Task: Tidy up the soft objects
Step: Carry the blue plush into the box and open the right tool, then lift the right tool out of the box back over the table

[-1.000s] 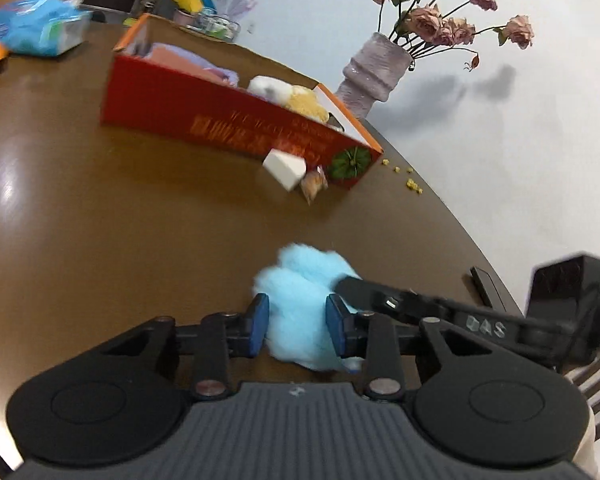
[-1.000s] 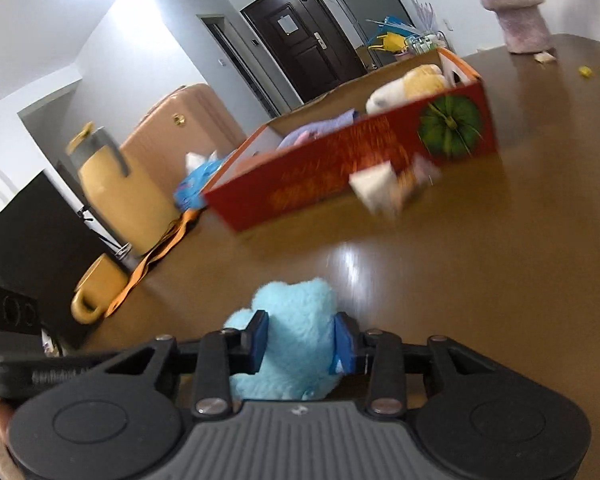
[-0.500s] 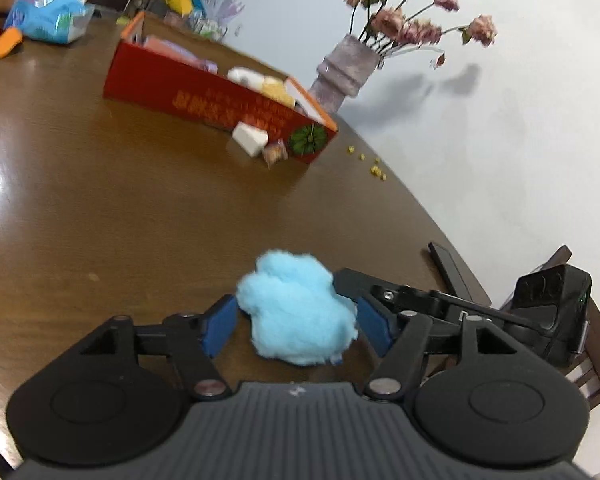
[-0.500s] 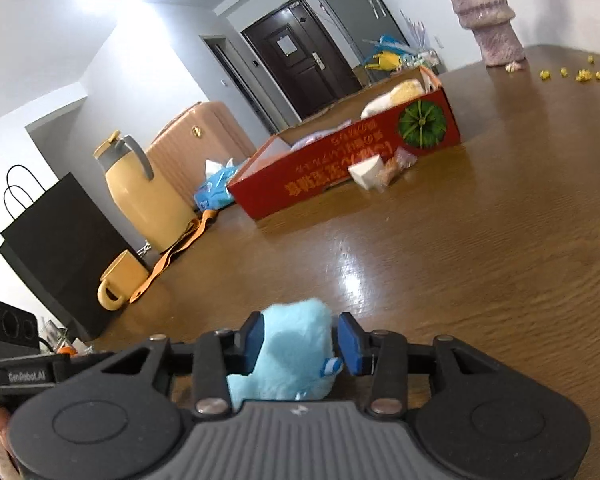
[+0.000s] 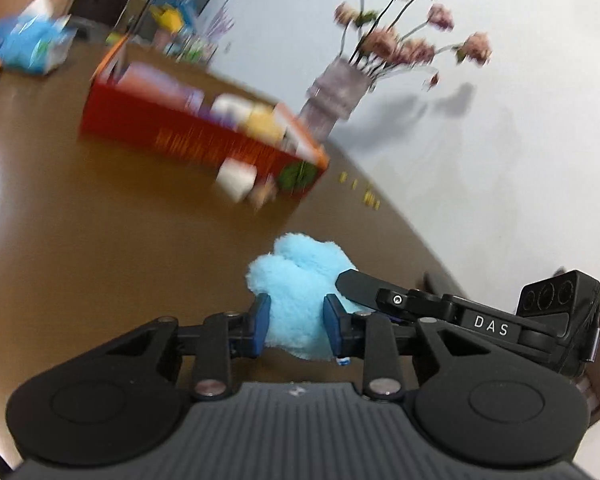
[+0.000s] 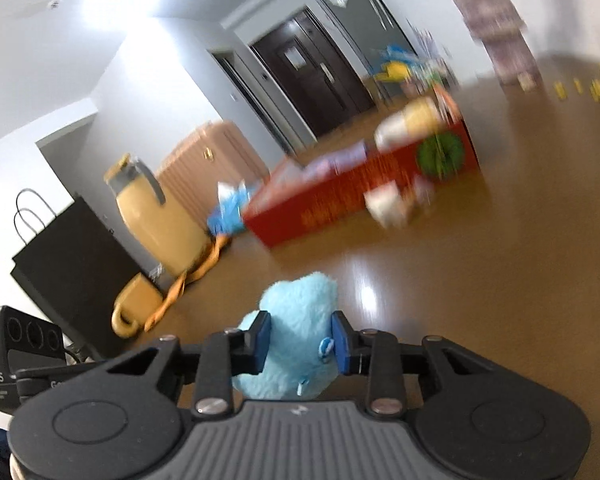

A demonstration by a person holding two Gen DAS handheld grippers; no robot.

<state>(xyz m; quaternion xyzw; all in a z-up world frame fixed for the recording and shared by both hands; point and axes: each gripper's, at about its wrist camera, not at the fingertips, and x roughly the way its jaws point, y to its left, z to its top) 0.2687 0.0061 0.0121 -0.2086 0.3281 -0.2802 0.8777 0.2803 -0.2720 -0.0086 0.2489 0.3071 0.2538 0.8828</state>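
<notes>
A: Both grippers closed on the same blue plush toy [image 5: 300, 296]. Left gripper [image 5: 296, 324] pinching the near end, pads pressed into the fur. Right gripper [image 6: 300, 338] pinching it too, seen from the other side. Toy well short of the red box [image 5: 188, 140], above the brown desk [image 5: 80, 248]; hard to say if lifted or touching the wood.

B: Best way to continue, probably?

A: Likely to carry the toy toward the red box and drop it inside, beside the yellow and white soft things [image 5: 248, 116] already there. Better to keep both pinches gentle and move the two hands together, no pulling apart, otherwise risk of stretching a seam. Also good to pass above the white sponge [image 5: 236, 178] lying in front of the box, near the green picture on its corner.

B: Anything unclear?

A: Much motion blur beyond the toy. Writing on the box not readable. Small brownish thing next to the sponge not identifiable. Inside of the box mostly hidden by its front wall. Vase of flowers [image 5: 336, 92] behind the box blurred too. Lower part of the toy hidden by the gripper bodies.
</notes>
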